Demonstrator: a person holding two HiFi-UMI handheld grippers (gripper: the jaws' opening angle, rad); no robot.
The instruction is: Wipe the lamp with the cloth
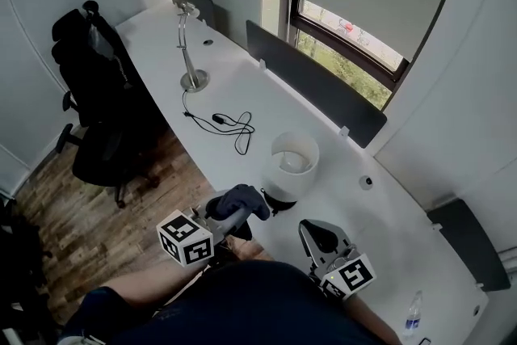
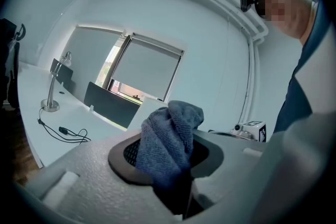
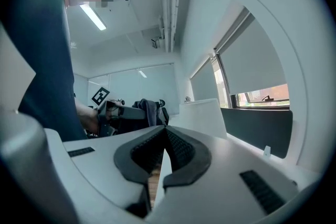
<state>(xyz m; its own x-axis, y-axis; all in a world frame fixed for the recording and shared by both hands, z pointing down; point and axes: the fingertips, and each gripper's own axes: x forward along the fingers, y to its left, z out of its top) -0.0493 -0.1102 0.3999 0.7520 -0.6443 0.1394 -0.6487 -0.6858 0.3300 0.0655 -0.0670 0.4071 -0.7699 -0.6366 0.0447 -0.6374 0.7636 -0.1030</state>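
Note:
A white drum-shaded lamp (image 1: 294, 163) on a black base stands at the near edge of the white desk (image 1: 258, 105); the right gripper view shows its shade (image 3: 202, 115) ahead. My left gripper (image 1: 233, 216) is shut on a dark blue cloth (image 1: 245, 199), just left of the lamp's base. In the left gripper view the cloth (image 2: 170, 140) bulges up from between the jaws. Right of the lamp and nearer me, my right gripper (image 1: 321, 237) is shut with nothing in it, its pads (image 3: 181, 148) pressed together.
A silver gooseneck desk lamp (image 1: 191, 52) stands far left on the desk, its black cable (image 1: 228, 124) coiled beside it. Dark divider panels (image 1: 313, 84) line the desk's back edge. A black office chair (image 1: 97, 101) sits on the wooden floor. A plastic bottle (image 1: 412, 317) stands near right.

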